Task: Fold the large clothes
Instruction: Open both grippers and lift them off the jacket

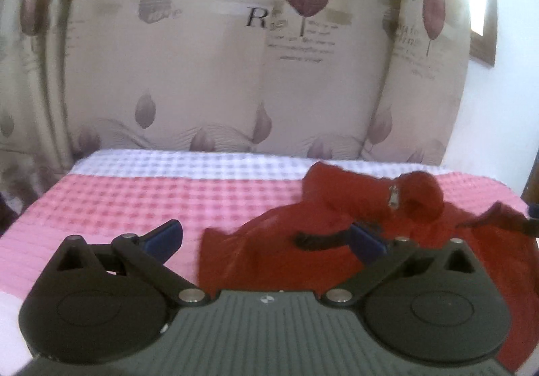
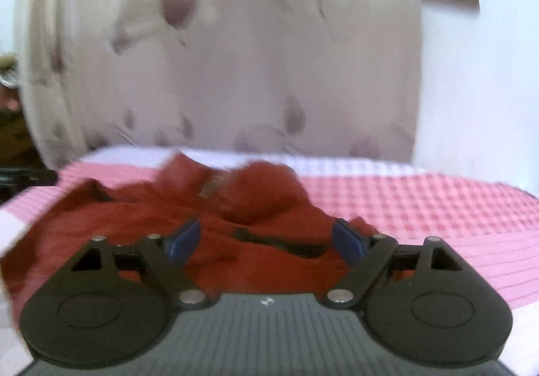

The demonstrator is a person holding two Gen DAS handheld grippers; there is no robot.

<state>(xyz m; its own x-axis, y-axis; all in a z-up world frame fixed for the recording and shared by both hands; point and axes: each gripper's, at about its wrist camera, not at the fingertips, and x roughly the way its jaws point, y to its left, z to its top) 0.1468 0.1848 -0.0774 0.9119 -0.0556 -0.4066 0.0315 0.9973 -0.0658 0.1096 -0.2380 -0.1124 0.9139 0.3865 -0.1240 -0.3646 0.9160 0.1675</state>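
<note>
1. The left hand-held gripper is hovering with its jaws spread as wide as they go, and nothing is sitting between its blue pads.
2. The red jacket is lying crumpled on the bed, ahead and to the right of the left hand-held gripper; the right blue pad is overlapping the cloth in this view, though whether it is touching cannot be told.
3. A silver zip pull is showing on the jacket near its bunched hood, beyond the right pad of the left hand-held gripper.
4. A dark cuff or strap is stretching across the red cloth just ahead of that pad.
5. The right hand-held gripper is also holding its jaws apart, its blue pads gripping nothing.
6. From the right wrist view the jacket is spreading ahead and to the left of the right hand-held gripper, lying under the gap between its pads; the picture is blurred, so contact cannot be judged.
7. The pink and white checked bed cover is lying bare to the right of the right hand-held gripper.
8. A cream curtain printed with mauve leaves is hanging beyond the far edge of the bed, straight ahead of both hand-held grippers.
</note>
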